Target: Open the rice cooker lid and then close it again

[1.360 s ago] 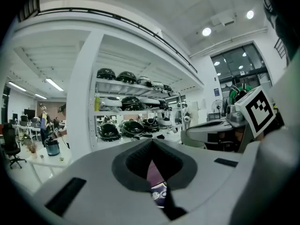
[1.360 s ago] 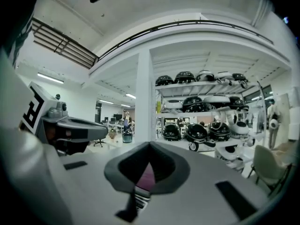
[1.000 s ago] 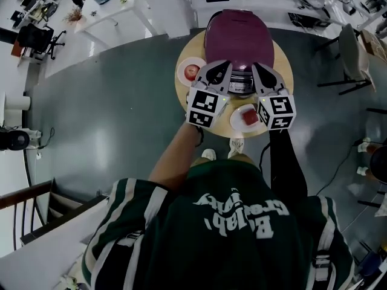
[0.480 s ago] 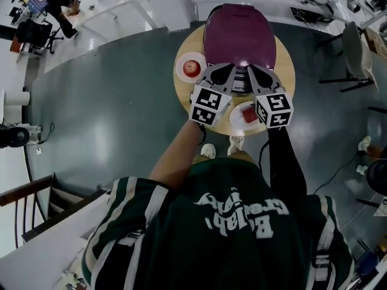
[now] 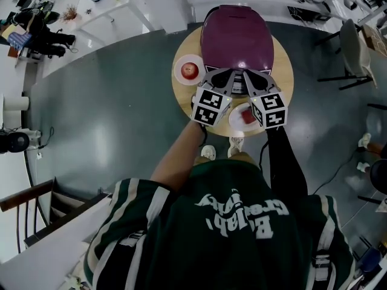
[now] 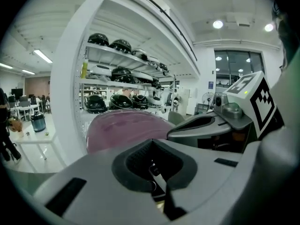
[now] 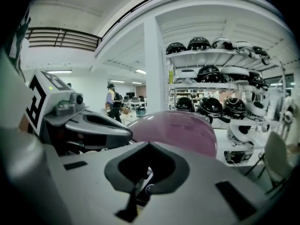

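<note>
A purple rice cooker (image 5: 236,38) stands on a round wooden table (image 5: 283,65) with its lid down. Both grippers are at the cooker's front control panel, tips close together. My left gripper (image 5: 233,81) comes in from the left and my right gripper (image 5: 249,84) from the right. In the left gripper view the left gripper (image 6: 157,170) has its jaws together, the purple lid (image 6: 122,128) just beyond. The right gripper (image 7: 143,172) is likewise shut, below the lid (image 7: 183,128). Neither grips anything. The panel is mostly hidden by the fingers.
A small plate with a red fruit (image 5: 189,69) sits left of the cooker. Another plate with a red item (image 5: 245,116) lies at the table's near edge, between the two marker cubes. A chair (image 5: 354,47) stands to the right, white desks (image 5: 121,5) at the far left.
Both grippers have swung inward and forward, so their tips now nearly meet at the cooker's front. The lid has stayed down.
</note>
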### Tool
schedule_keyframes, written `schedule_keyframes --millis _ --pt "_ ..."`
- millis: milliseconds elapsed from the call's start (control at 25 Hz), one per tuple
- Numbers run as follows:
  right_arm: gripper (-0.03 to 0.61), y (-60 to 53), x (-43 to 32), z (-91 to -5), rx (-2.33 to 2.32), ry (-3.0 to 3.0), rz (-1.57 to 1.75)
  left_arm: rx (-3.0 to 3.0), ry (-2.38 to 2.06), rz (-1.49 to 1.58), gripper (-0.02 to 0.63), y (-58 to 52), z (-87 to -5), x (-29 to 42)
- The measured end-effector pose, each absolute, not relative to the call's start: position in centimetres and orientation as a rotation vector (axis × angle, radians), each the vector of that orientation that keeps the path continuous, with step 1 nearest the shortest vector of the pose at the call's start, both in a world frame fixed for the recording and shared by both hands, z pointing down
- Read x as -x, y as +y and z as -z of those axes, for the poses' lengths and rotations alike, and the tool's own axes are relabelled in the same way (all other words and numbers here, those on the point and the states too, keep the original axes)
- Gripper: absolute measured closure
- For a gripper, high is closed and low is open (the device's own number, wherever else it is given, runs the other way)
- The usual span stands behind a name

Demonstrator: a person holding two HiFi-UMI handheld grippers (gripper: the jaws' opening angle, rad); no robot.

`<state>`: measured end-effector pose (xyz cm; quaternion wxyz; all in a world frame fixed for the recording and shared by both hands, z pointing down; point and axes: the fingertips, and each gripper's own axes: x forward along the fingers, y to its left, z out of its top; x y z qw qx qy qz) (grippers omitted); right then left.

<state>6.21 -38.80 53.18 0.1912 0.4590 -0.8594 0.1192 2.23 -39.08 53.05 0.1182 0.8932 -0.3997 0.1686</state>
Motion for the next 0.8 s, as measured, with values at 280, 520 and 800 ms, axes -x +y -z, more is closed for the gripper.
schedule_keyframes --millis 280,520,800 --pt "0.574 -38.73 -6.3 -53.32 -1.314 -2.388 -0.341 -2.629 -1.143 -0.506 0.62 -38.89 -53.68 -2.46" --pt "0.575 -38.22 -5.79 -53.57 -1.33 -2.365 -0.304 -2.617 -1.189 -0.503 0.62 -38.41 -53.86 -1.96" --pt "0.575 -38.27 -6.03 -53.45 -1.329 -2.368 -0.308 -2.617 -1.193 -0.494 0.619 -38.46 -53.73 -2.19"
